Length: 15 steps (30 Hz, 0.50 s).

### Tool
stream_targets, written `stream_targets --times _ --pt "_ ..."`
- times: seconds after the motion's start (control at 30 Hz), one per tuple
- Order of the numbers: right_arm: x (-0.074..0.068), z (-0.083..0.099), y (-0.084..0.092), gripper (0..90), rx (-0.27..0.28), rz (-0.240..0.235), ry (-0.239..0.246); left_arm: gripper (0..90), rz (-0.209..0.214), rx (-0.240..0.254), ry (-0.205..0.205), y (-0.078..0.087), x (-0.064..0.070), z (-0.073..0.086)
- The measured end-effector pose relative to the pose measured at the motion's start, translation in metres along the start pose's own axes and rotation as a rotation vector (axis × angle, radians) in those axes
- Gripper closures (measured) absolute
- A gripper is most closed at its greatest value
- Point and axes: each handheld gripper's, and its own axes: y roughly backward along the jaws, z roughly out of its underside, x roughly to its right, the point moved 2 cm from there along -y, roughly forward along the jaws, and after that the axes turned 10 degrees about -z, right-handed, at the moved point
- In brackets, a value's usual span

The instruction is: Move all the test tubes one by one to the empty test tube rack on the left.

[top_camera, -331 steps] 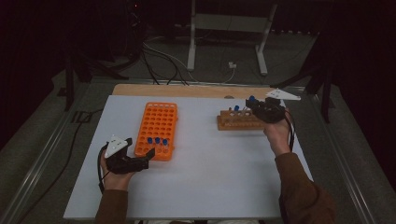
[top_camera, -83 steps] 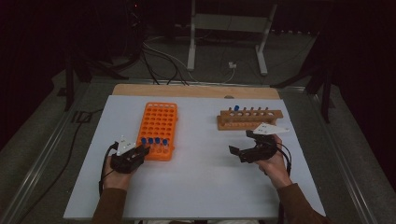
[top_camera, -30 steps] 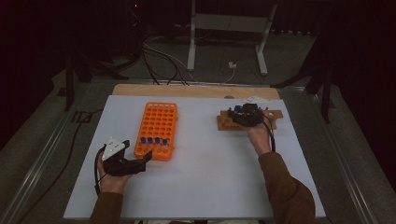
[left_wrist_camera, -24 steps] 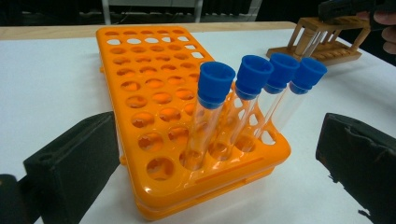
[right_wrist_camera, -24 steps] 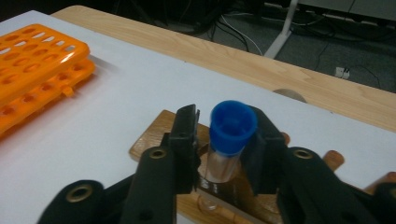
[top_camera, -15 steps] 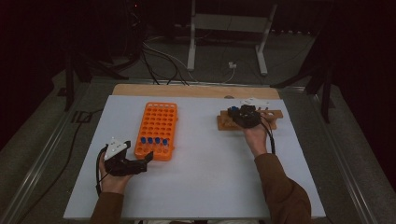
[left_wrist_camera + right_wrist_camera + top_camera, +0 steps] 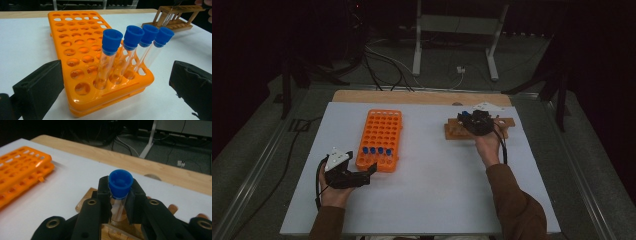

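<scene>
An orange tube rack [image 7: 379,131] [image 7: 75,45] lies left of centre, with several blue-capped clear tubes [image 7: 376,150] [image 7: 132,37] upright in its near row. My left gripper [image 7: 371,172] [image 7: 116,87] rests just in front of that row, open, its jaws wide on either side of the rack's near corner. At the back right stands a wooden rack [image 7: 507,122] [image 7: 85,203]. My right gripper [image 7: 469,120] [image 7: 119,200] is over it, shut on a blue-capped tube [image 7: 120,181] just below the cap. The tube's lower end is in the wooden rack.
The white table top [image 7: 437,190] ends in a wooden strip [image 7: 412,96] at the far edge. Cables and a metal stand [image 7: 452,30] sit on the dark floor beyond. A cable trails from each gripper along the forearm.
A few seconds ago the right hand was near the table's front; it has gone up to the wooden rack and stayed there, shifting slightly left. The left hand has kept still.
</scene>
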Motion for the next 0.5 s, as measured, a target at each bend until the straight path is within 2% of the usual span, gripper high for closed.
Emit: stream_targets --times 0.33,0.5 --pt "0.000 -0.022 0.029 76.3 0.078 -0.012 0.011 0.5 0.005 0.008 0.003 0.001 0.000 -0.001" --pt "-0.003 -0.028 0.038 76.3 0.089 -0.018 0.027 0.5 0.005 0.007 0.003 0.001 0.000 -0.001"
